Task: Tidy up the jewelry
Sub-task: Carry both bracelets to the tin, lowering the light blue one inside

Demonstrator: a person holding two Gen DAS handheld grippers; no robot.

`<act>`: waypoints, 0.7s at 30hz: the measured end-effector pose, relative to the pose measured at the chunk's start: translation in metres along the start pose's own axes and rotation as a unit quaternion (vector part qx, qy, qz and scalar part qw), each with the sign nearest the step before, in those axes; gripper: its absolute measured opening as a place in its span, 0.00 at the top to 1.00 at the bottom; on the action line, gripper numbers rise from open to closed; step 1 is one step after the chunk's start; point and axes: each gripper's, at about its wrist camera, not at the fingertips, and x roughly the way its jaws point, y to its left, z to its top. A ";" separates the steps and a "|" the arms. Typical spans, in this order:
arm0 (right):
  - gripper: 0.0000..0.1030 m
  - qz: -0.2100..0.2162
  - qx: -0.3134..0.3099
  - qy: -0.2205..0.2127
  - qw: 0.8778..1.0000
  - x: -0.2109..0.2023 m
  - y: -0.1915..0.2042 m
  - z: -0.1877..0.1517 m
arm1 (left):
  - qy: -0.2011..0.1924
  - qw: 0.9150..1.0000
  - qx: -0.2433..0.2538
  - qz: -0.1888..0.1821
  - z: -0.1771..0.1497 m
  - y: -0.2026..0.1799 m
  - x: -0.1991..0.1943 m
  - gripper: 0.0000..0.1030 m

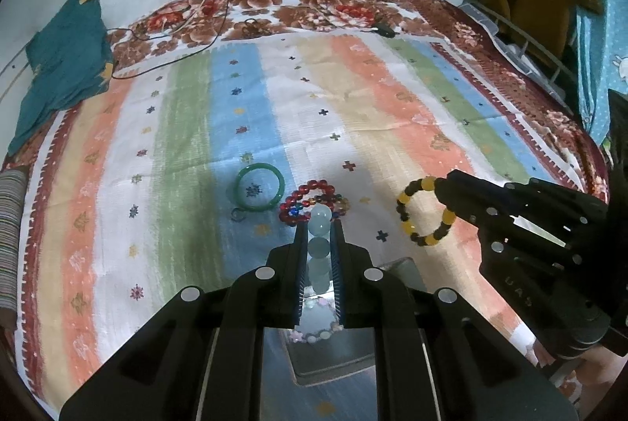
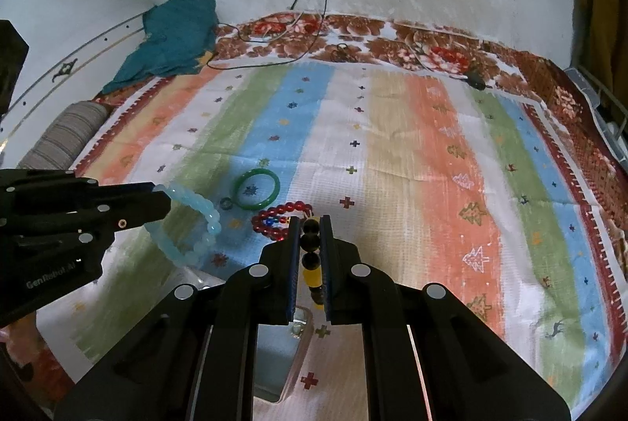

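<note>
Left wrist view shows wide bare striped bedspread (image 1: 353, 99) ahead of me, its floral border meeting the wall far off; a teal cloth (image 1: 66, 64) lies at the far left edge. My left gripper (image 1: 318, 225) is clenched on a pale blue bead bracelet (image 1: 320, 221), lifted above a clear tray (image 1: 333, 362). My right gripper (image 2: 310, 225) is clamped on a black-and-yellow bead bracelet (image 2: 312, 244). Resting on the cloth just ahead: a green bangle (image 1: 260, 192) beside a red bead bracelet (image 1: 306, 201).
</note>
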 end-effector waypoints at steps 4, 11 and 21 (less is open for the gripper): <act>0.90 0.007 -0.002 -0.006 1.000 -0.009 0.004 -0.001 | -0.005 1.000 0.000 -0.009 -0.003 -0.004 -0.008 0.89; 0.90 0.021 -0.005 -0.017 1.000 -0.023 0.012 -0.006 | -0.007 1.000 -0.008 -0.020 -0.009 -0.003 -0.016 0.89; 0.90 0.038 -0.005 -0.014 0.999 -0.032 0.018 -0.015 | -0.011 0.999 -0.011 -0.029 -0.018 -0.007 -0.027 0.89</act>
